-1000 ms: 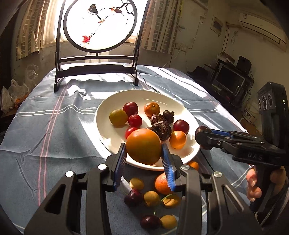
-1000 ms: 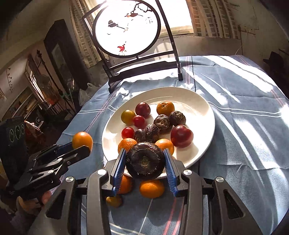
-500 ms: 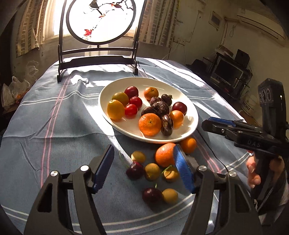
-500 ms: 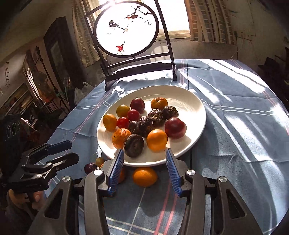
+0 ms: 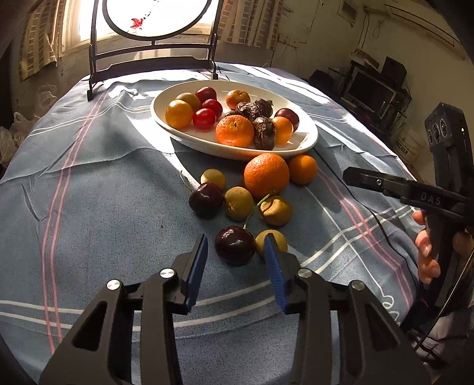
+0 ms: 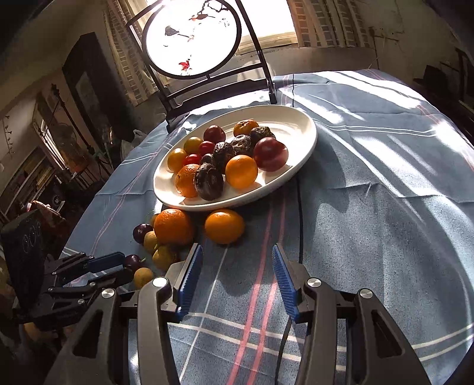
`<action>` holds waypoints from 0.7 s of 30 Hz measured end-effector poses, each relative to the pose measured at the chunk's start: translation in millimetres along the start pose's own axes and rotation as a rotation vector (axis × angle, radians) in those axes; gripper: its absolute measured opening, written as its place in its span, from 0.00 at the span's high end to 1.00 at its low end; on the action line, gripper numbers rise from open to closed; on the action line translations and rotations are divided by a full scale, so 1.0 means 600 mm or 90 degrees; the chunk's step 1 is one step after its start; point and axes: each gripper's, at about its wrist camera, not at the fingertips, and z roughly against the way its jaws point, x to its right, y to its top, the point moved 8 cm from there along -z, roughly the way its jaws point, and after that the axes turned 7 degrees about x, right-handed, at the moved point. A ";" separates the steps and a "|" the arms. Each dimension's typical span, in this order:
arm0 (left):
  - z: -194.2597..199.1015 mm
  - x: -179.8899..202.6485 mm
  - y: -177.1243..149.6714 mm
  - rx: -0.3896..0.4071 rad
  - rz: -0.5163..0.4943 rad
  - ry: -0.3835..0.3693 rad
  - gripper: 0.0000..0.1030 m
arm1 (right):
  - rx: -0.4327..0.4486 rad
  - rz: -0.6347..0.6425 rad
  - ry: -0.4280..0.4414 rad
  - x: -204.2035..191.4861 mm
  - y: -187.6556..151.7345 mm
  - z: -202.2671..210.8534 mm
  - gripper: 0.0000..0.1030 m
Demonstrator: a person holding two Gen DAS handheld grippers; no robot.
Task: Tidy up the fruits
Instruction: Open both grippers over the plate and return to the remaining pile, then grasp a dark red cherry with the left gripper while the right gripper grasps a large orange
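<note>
A white plate holds oranges, red plums, small tomatoes and wrinkled dark passion fruits. In front of it, loose on the blue cloth, lie a big orange, a small orange, two dark cherries and several yellowish longans. My left gripper straddles the nearer cherry; its jaws are closing, with a gap still on each side. My right gripper is open and holds nothing, just short of the small orange.
A round painted screen on a black stand rises at the table's far end. A black cable runs over the cloth from the plate toward me. A hand holds the right gripper at the right edge.
The left gripper let its orange go onto the plate and the right its dark passion fruit. Both drew back and sank toward the loose fruit. The left jaws opened wide, then narrowed around a cherry.
</note>
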 end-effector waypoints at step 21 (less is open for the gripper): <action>0.002 0.003 0.005 0.031 0.021 -0.011 0.75 | -0.042 0.033 -0.026 -0.028 0.026 -0.062 0.52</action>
